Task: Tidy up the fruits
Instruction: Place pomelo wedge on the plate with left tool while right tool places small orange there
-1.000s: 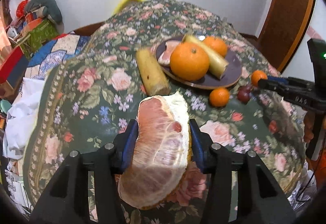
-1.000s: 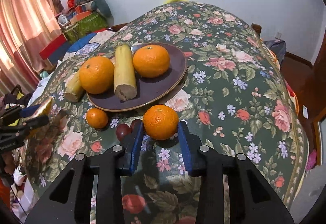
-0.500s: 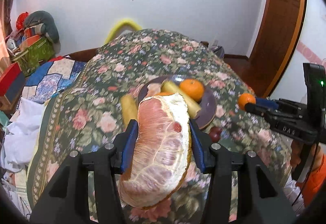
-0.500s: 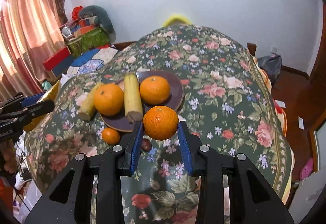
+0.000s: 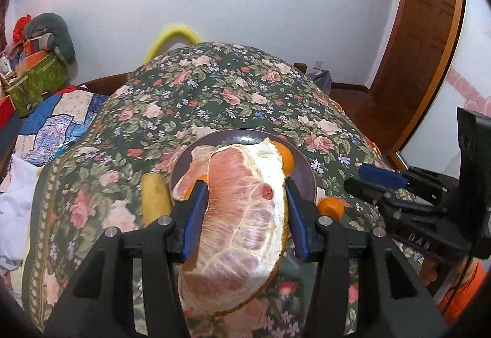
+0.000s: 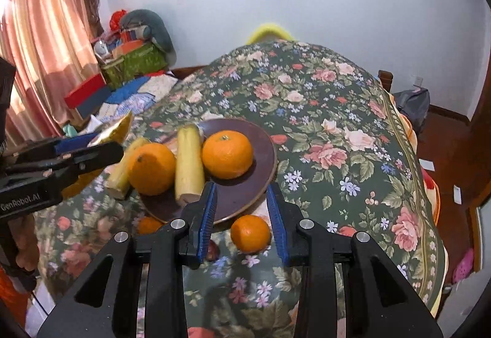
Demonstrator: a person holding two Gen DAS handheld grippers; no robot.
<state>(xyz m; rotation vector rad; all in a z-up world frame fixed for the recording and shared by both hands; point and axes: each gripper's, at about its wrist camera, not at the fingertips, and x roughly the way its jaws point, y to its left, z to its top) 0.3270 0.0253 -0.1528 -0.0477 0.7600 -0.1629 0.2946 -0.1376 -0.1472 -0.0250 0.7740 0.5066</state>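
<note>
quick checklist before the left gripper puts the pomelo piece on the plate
1. Left gripper grips the pomelo piece on both sides: ok.
2. Right gripper empty, jaws apart: ok.
3. Free space on the plate: ok, the near right part is bare; two oranges and a pale stalk piece fill the rest.
4. Small orange off the plate, on the tablecloth below the right gripper: not ok, not yet sorted.
5. Height of the pomelo piece above the plate: cannot tell.
6. Right gripper out of the left's path: cannot tell.
</note>
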